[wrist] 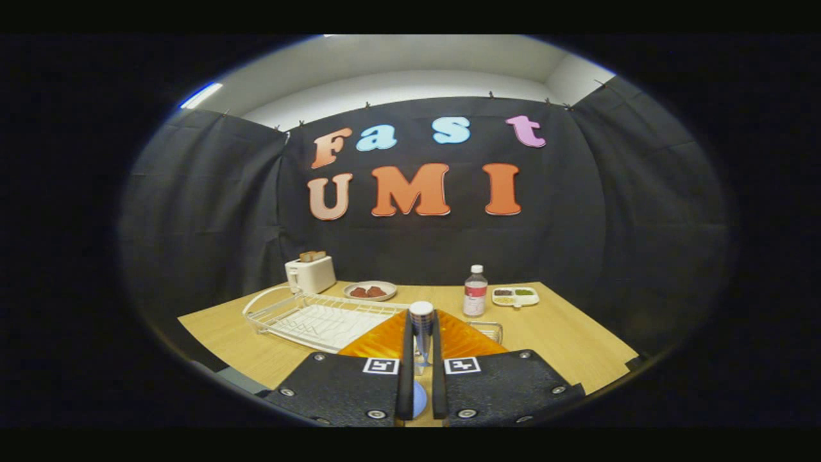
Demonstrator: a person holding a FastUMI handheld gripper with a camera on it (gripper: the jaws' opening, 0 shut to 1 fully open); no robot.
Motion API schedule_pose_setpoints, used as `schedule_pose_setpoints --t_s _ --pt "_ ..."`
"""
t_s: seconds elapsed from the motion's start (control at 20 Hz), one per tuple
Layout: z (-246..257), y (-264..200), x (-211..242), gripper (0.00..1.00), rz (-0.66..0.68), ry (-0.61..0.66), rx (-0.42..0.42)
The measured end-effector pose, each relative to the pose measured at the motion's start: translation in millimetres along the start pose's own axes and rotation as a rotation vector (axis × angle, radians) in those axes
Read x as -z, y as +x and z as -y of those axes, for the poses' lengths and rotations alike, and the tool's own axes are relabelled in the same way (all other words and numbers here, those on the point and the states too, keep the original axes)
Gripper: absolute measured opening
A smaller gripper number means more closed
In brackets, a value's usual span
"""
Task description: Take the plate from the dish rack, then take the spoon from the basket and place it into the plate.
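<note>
My gripper (421, 319) is shut on a spoon (421, 337), which stands upright between the fingers with its rounded end sticking up above the tips. A blue part of the spoon shows low down between the fingers. Directly under and just ahead of the fingers, an orange ribbed plate (375, 341) lies on the wooden table. The white wire dish rack (308, 319) sits left of the plate with no dishes in it. A corner of the wire basket (491, 330) peeks out behind the plate's right side.
At the back left stands a white toaster (311, 274) with bread in it. Beside it is a small plate of brown food (370, 290). A water bottle (475, 292) and a white divided tray (515, 296) stand at the back right. Bare table lies right of the plate.
</note>
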State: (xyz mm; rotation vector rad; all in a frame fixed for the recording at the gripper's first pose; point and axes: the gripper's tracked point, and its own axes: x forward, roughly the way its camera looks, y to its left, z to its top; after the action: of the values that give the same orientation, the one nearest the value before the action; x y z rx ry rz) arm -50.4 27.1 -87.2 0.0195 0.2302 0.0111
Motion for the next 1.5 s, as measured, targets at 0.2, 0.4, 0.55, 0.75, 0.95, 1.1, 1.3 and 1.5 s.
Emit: schedule_pose_setpoints --t_s 0.2,0.4,0.55,0.75,0.95,1.1,1.3,1.5 --pt "-28.6 1.3 28.7 0.11 -0.047 0.004 -0.077" --pt "-59.9 3.6 48.9 0.11 -0.055 0.014 -0.168" --pt "-80.2 6.2 65.0 0.12 -0.070 0.027 -0.229" --pt "-86.3 10.0 85.4 0.12 -0.087 0.038 -0.253" --pt "-83.5 4.3 88.5 0.11 -0.059 0.056 -0.271" --pt "-77.8 -2.9 93.8 0.11 -0.051 0.071 -0.284" --pt "-68.0 -14.9 111.4 0.12 -0.076 0.093 -0.305" --pt "-58.6 -17.0 141.0 0.13 -0.138 0.102 -0.286"
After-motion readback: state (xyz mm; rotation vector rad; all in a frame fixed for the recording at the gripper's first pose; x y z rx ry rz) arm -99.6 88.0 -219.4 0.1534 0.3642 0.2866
